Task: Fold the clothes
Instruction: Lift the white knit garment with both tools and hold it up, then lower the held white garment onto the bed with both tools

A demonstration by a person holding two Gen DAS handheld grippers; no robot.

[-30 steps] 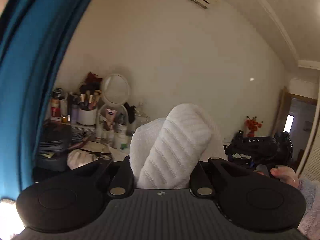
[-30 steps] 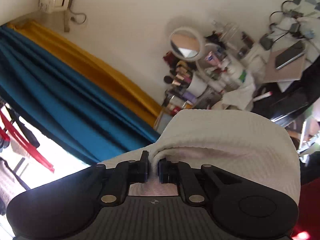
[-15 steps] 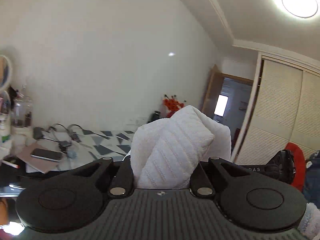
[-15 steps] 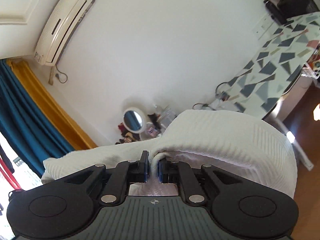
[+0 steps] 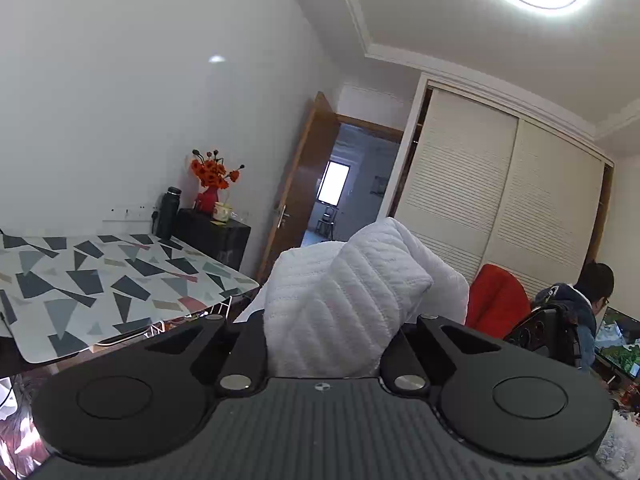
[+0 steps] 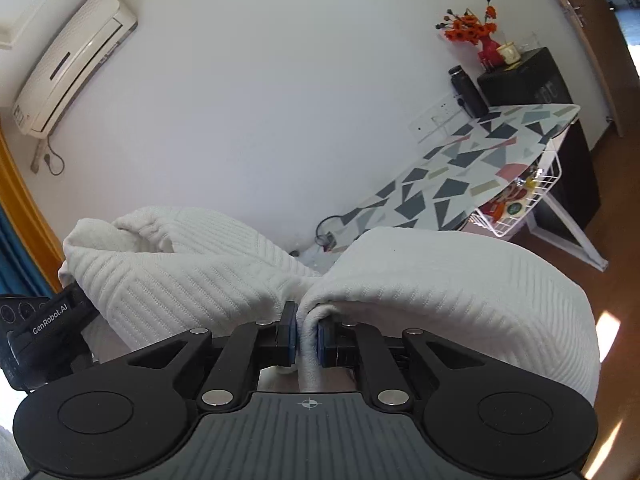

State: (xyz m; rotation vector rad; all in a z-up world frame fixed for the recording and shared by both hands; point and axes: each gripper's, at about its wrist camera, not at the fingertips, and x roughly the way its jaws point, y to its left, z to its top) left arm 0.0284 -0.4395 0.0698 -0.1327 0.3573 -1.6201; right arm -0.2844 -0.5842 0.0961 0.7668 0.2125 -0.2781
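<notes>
A white ribbed garment (image 5: 352, 288) bulges up between the fingers of my left gripper (image 5: 328, 336) and hides its fingertips; the jaws stand fairly wide, clamped on the thick bundle. In the right wrist view the same white garment (image 6: 460, 280) drapes to both sides of my right gripper (image 6: 308, 334), whose blue pads are shut on a pinched fold. The cloth runs leftward in a thick roll (image 6: 168, 264) toward the black housing of the other hand-held unit (image 6: 36, 328). Both grippers hold the garment up in the air.
A table with a grey triangle-patterned cover (image 5: 100, 280) stands by the wall, a wire basket (image 6: 520, 208) under it. Beyond are a black cabinet (image 5: 216, 240) with red flowers, an open door (image 5: 304, 184) and a wardrobe (image 5: 500, 200). A person (image 5: 580, 300) sits at the right beside a red chair.
Both views have swung away from the blue curtain and cluttered dressing table toward the patterned table and door. The garment has stayed in both grippers, and more of it now shows at the left.
</notes>
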